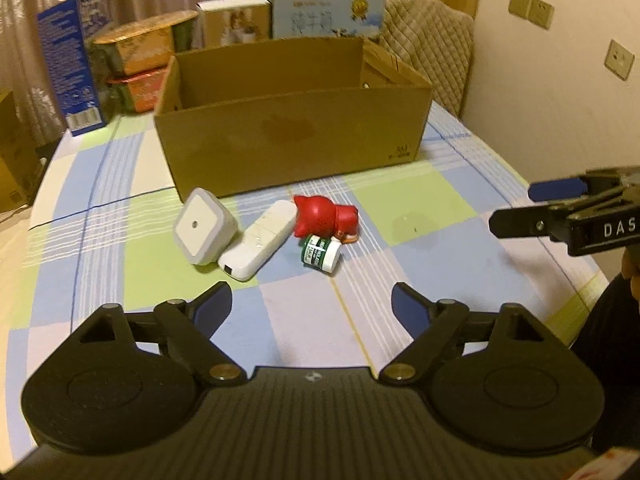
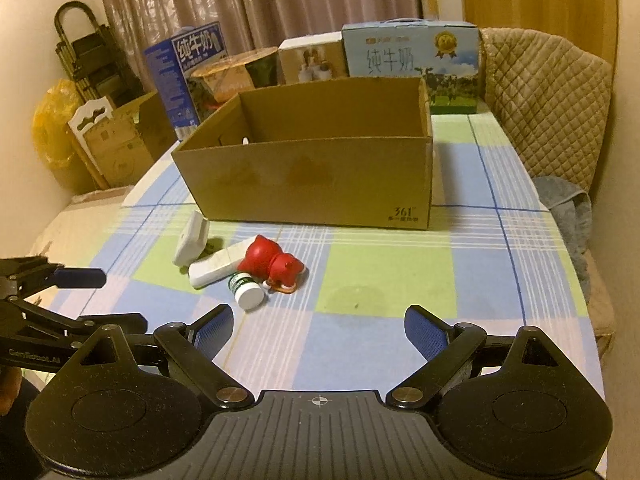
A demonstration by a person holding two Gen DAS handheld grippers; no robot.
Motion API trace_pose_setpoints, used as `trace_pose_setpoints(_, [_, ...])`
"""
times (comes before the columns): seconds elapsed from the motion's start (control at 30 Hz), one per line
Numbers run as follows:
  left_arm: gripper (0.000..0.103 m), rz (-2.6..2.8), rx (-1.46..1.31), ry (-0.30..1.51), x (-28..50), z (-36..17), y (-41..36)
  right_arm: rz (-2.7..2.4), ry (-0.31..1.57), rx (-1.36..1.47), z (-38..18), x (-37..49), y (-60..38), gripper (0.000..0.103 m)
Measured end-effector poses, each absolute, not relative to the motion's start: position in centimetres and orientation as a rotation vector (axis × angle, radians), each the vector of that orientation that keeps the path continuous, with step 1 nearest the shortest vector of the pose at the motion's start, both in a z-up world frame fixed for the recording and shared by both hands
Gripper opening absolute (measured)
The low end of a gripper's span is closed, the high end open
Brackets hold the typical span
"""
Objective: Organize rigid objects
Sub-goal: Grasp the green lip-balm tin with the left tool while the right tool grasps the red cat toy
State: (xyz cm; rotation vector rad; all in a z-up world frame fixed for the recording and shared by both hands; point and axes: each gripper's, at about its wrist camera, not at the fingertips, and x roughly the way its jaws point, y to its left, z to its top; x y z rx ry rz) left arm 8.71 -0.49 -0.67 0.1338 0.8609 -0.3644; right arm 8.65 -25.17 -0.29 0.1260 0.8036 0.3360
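Both the left gripper (image 1: 312, 300) and right gripper (image 2: 319, 326) are hanging open and empty, facing clustered trinkets awaiting the cardboard box (image 1: 292, 136).

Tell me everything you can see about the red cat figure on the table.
The red cat figure is a small glossy toy, plastic or ceramic by its look, with pointed ears and an orange and white base. It lies on its side on the checked tablecloth, in front of the cardboard box. Its head is against the end of the white remote, and the small green and white bottle lies against it on the near side. No gripper touches it.
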Motion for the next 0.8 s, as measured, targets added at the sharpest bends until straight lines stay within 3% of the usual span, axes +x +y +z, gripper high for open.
trace_pose_setpoints(0.6, [0.052, -0.503, 0.239, 0.879, 14.8, -6.0, -2.8, 0.421, 0.853, -0.046, -4.6, 15.6, -23.4, 0.089])
trace_pose_setpoints(0.8, [0.047, -0.539, 0.242, 0.887, 16.6, -7.9, -3.5, 0.479, 0.872, -0.072, -6.2, 17.9, -22.9, 0.074])
